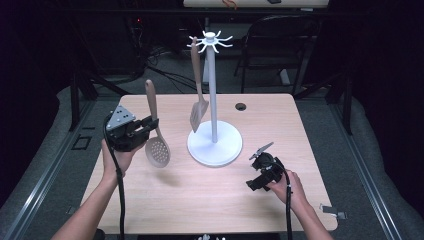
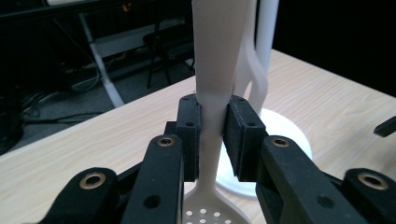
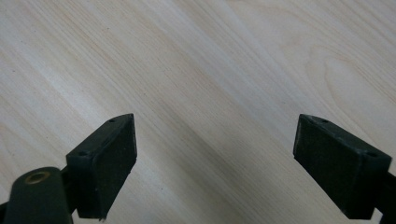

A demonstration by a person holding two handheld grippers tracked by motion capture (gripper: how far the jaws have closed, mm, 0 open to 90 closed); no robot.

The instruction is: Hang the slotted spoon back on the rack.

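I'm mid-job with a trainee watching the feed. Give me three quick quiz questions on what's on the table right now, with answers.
1. True or false: the left gripper is shut on the skimmer.
2. What hangs on the white stand? A) a slotted spatula B) a whisk C) a ladle
3. How do the right gripper jaws stand?

Key
1. True: its pads clamp the skimmer's handle, with the perforated bowl hanging below.
2. A: the slotted spatula hangs beside the pole.
3. Wide open over the bare wooden table, nothing between them.

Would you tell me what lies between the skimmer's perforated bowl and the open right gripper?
In the high view, the skimmer and right gripper are separated by the stand's round white base.
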